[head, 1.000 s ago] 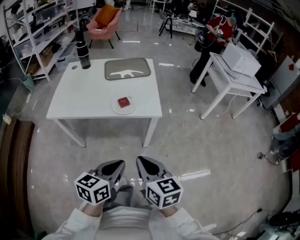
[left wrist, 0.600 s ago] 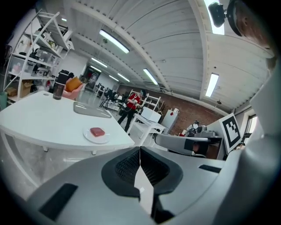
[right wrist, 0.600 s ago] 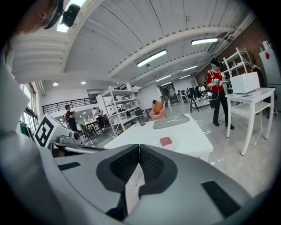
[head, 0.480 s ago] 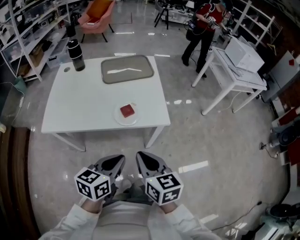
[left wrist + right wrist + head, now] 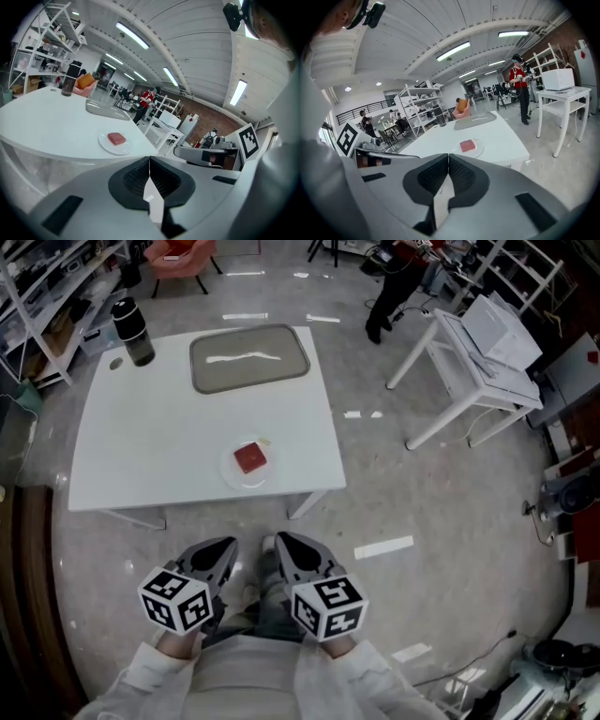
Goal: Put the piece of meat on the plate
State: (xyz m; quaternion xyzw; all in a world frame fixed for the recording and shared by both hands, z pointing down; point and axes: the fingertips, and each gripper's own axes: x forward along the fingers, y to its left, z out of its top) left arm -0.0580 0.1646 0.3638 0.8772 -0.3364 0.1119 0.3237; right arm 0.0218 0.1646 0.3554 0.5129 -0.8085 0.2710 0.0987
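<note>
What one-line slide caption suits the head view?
Meat sits on the plate on the white table; left tool and right tool, both shut.

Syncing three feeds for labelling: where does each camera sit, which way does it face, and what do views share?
Head view: on the person's head, looking steeply down at the white table; sleeves, left gripper and right gripper show below.
Left gripper view: on that gripper, facing the table along its own shut jaws.
Right gripper view: the same, jaws shut.
Shared: all three show the piece of meat on the plate.
</note>
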